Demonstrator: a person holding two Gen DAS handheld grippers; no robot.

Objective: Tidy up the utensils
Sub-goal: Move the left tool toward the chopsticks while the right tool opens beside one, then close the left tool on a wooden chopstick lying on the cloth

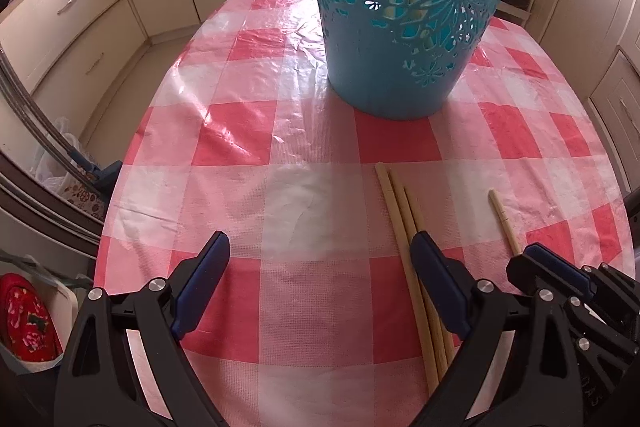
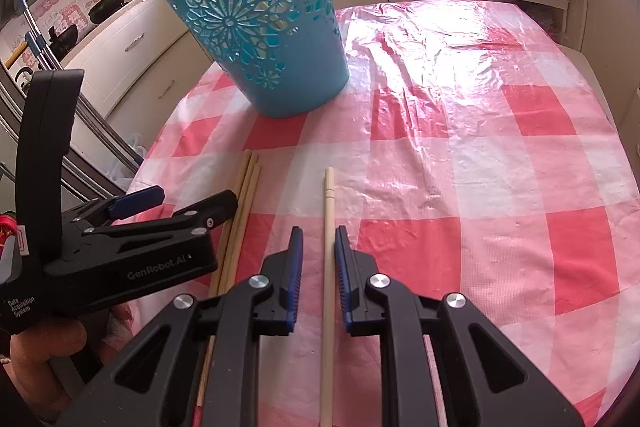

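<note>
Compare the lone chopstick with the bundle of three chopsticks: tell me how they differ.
Number: the lone chopstick is single; the bundle holds three pressed side by side.
Place: the lone chopstick lies apart on the bundle's right, between the right gripper's narrowly parted jaws; the bundle runs under the left gripper, beneath its right finger.
Reach: the bundle's far tips lie nearer the blue basket.
Shared: pale wood, flat on the checked cloth, pointing roughly the same way.

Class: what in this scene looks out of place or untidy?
One chopstick lies alone on the checked tablecloth, apart from the bundle of three. All four sit outside the blue basket. Nothing looks spilled or broken.
</note>
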